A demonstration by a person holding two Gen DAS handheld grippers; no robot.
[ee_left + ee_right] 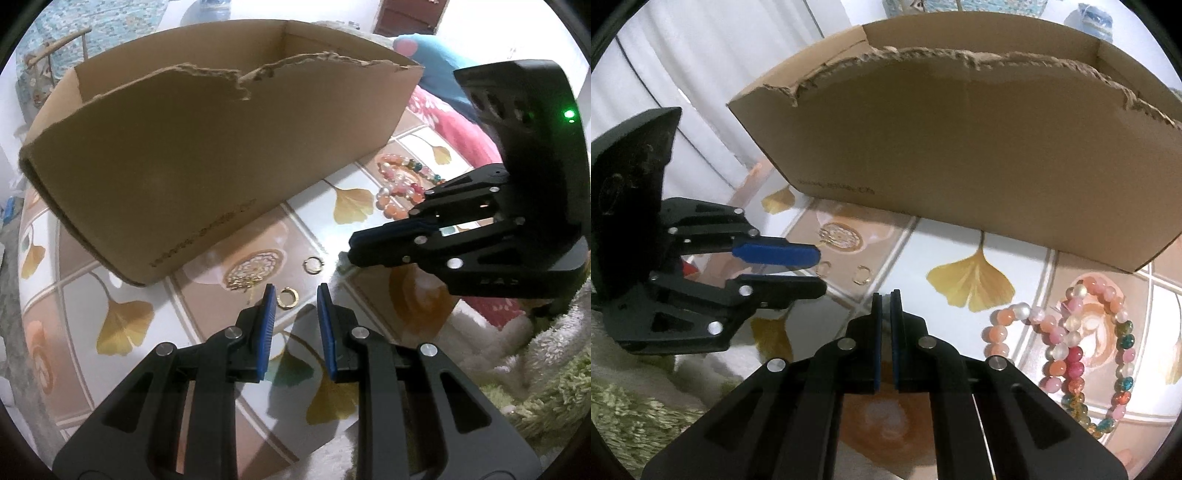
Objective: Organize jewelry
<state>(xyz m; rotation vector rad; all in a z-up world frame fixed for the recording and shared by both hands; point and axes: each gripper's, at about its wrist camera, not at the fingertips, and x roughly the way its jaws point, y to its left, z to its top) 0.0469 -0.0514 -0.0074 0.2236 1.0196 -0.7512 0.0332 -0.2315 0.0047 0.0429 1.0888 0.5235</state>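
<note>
My left gripper (296, 293) is open, its blue pads low over the glossy table. A small gold ring (287, 297) lies between its tips, nearer the left pad. A second gold ring (313, 264) lies just beyond, and a gold chain piece (245, 282) lies to the left. Both rings also show in the right wrist view (861, 274), (823, 268). Beaded bracelets (400, 184) (1082, 350) lie in a pile at the right. My right gripper (886, 295) is shut and empty, hovering above the table; it also shows in the left wrist view (351, 249).
An open cardboard box (207, 147) (979, 147) with a torn top edge stands behind the jewelry. The table (122, 317) has a ginkgo-leaf tile pattern. Fluffy green and white fabric (546, 387) lies at the table's near right edge; pink cloth (454, 125) lies beyond.
</note>
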